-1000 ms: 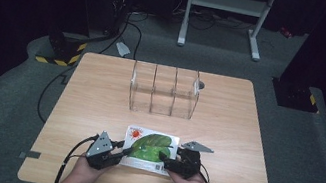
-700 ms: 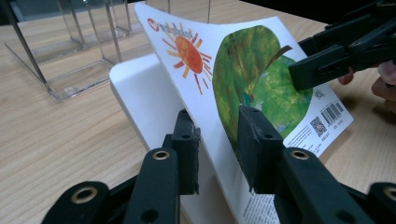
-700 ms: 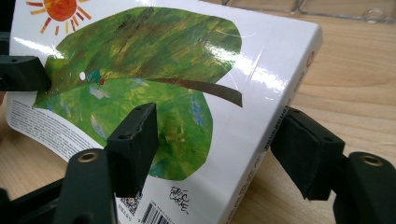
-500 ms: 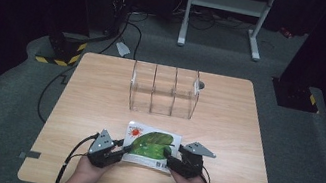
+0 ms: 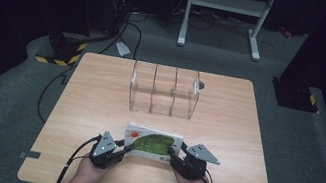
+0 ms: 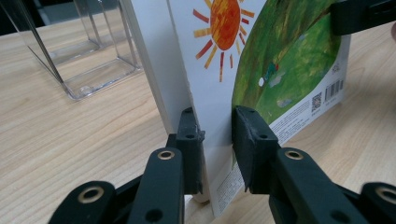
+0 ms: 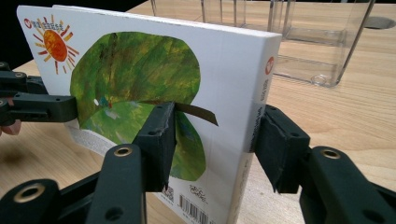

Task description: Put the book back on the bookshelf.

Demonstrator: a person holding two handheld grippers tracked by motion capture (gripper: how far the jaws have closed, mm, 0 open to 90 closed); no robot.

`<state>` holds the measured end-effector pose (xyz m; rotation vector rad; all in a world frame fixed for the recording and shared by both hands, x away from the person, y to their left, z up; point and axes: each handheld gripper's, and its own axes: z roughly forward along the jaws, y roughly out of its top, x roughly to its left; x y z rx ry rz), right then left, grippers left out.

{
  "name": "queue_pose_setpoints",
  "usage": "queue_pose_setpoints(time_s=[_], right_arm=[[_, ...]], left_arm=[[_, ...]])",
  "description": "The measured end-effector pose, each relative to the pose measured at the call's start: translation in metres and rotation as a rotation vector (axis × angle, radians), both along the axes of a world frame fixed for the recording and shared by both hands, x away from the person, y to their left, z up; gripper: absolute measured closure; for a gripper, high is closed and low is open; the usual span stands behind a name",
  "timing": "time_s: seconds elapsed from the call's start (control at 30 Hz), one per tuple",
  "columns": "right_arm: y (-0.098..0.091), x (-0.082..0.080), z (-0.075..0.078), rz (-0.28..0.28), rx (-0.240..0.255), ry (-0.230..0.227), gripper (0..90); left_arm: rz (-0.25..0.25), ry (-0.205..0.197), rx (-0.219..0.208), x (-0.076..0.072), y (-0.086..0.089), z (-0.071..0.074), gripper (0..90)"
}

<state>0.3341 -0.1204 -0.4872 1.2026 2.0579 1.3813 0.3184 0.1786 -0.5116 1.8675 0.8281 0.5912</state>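
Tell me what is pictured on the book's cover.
On the book: an orange-red sun and a large green leaf on white, clearest in the right gripper view.

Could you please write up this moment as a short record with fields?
Item: picture book, back cover with sun and green leaf
Left hand-held gripper: shut on the book's open edge
Right hand-held gripper: jaws just been closing, now astride the spine end
Behind: clear three-slot organizer
Surface: wooden table
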Motion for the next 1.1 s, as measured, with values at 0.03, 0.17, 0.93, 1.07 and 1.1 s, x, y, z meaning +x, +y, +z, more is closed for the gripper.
queue_pose_setpoints(time_s=[0.03, 0.17, 0.93, 1.07, 1.1], right_arm=[[0.000, 0.000, 0.000, -0.003, 0.004, 0.002, 50.8], [-0.002, 0.000, 0.000, 0.001, -0.001, -0.008, 50.4], [-0.008, -0.012, -0.002, 0.044, -0.002, -0.051, 50.9], [-0.008, -0.015, -0.001, 0.051, -0.005, -0.061, 51.2], [-0.008, -0.015, -0.001, 0.052, -0.004, -0.061, 51.3]], left_arm=[[-0.001, 0.000, -0.002, 0.000, -0.001, 0.000, 72.0], [0.003, -0.015, 0.017, -0.001, -0.003, -0.002, 70.8], [0.003, 0.016, 0.056, -0.006, 0.003, -0.005, 60.6], [-0.002, 0.016, 0.059, -0.007, 0.002, -0.005, 62.6], [-0.001, 0.013, 0.064, -0.007, 0.001, -0.005, 62.7]])
